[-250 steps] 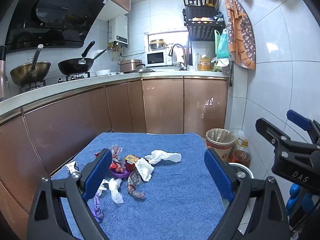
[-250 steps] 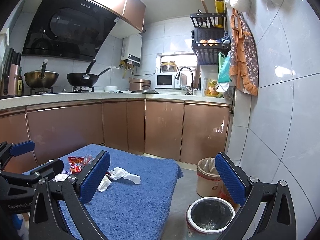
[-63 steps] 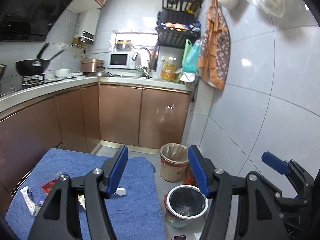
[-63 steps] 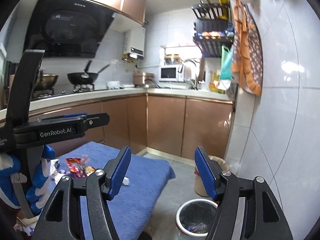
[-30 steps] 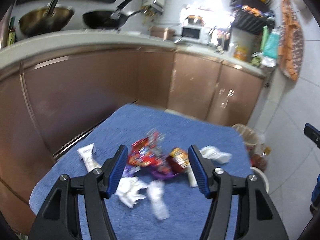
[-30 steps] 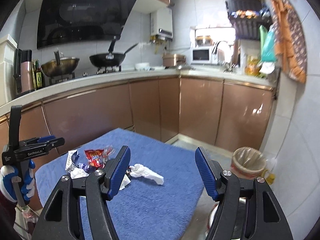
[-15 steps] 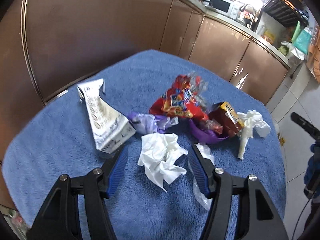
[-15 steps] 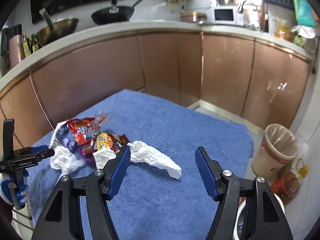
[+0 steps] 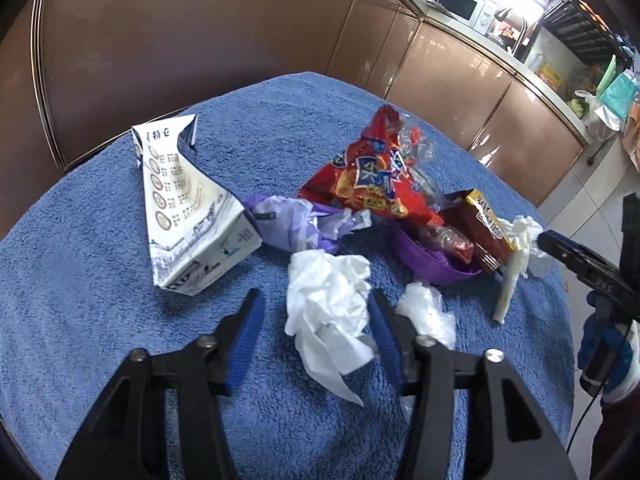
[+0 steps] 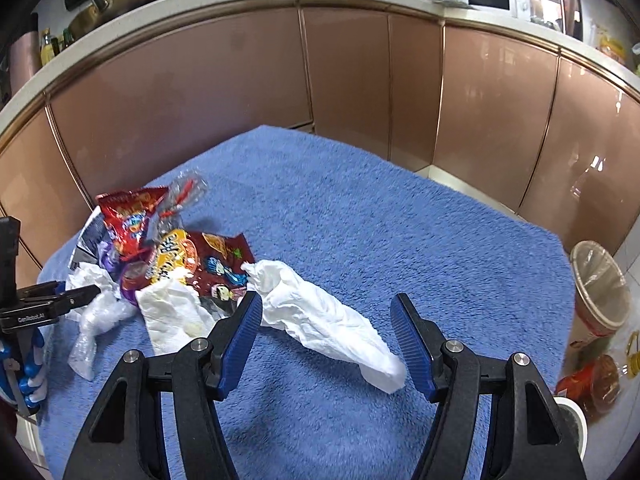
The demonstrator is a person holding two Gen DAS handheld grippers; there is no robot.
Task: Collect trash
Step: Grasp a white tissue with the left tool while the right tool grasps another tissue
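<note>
Trash lies heaped on a blue towel point(image 9: 80, 288): a flattened white carton point(image 9: 188, 216), a red snack bag point(image 9: 368, 184), a purple wrapper point(image 9: 288, 224), a purple cup point(image 9: 432, 268), a brown packet point(image 9: 484, 228) and clear plastic point(image 9: 428, 316). My left gripper point(image 9: 316, 312) is low over the towel and its jaws are closing around a crumpled white tissue point(image 9: 324, 292). The right pad is at the tissue's edge and the left pad stands clear of it. My right gripper point(image 10: 326, 316) is open and straddles a long white tissue point(image 10: 320, 308) without touching it.
Copper cabinet doors point(image 10: 360, 80) curve behind the towel. On the floor at the right stand a lined waste bin point(image 10: 596, 288), an oil bottle point(image 10: 600, 376) and a white-rimmed pail point(image 10: 576, 420). The left tool's body point(image 10: 52, 304) shows beside the heap.
Both grippers have come down closer to the towel. The left jaws have narrowed around the crumpled tissue. The right jaws now stand on either side of the long tissue.
</note>
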